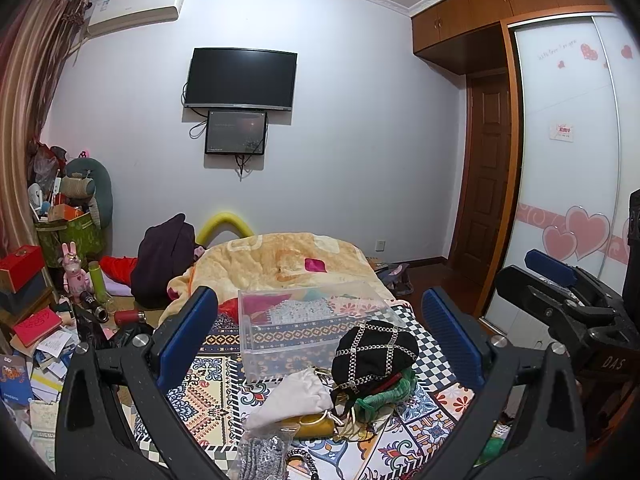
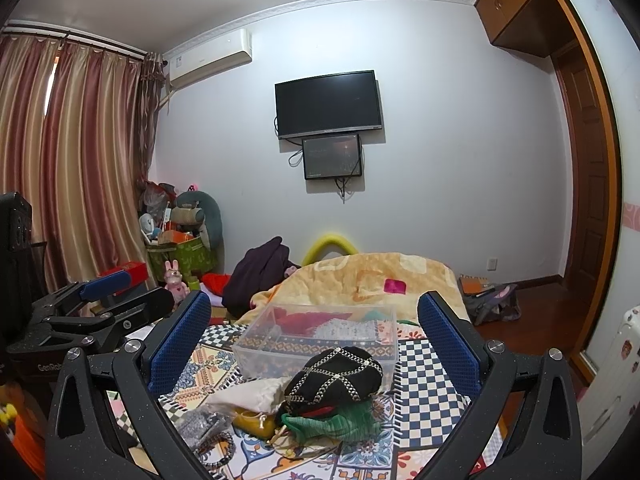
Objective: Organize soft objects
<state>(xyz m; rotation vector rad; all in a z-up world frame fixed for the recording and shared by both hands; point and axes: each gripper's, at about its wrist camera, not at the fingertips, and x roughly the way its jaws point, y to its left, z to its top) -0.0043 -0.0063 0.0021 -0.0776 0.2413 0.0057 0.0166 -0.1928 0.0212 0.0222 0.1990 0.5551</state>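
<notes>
A pile of soft things lies on the patterned bed cover (image 1: 216,400): a black beret with silver chain lattice (image 1: 374,354) (image 2: 336,372), a white drawstring pouch (image 1: 298,400) (image 2: 250,394), a green pleated cloth (image 1: 384,396) (image 2: 332,424), a yellow pouch (image 1: 312,426) (image 2: 252,420) and a grey knit item (image 1: 262,454) (image 2: 202,424). An empty clear plastic box (image 1: 316,328) (image 2: 320,336) stands just behind the pile. My left gripper (image 1: 320,340) is open and empty, above the pile. My right gripper (image 2: 316,344) is open and empty too, beside it.
A yellow blanket (image 1: 288,260) (image 2: 372,276) is heaped at the far end of the bed. Dark clothes (image 1: 168,260), boxes, books and a pink rabbit toy (image 1: 74,272) clutter the floor on the left. A wardrobe (image 1: 572,160) and a door (image 1: 488,176) stand on the right.
</notes>
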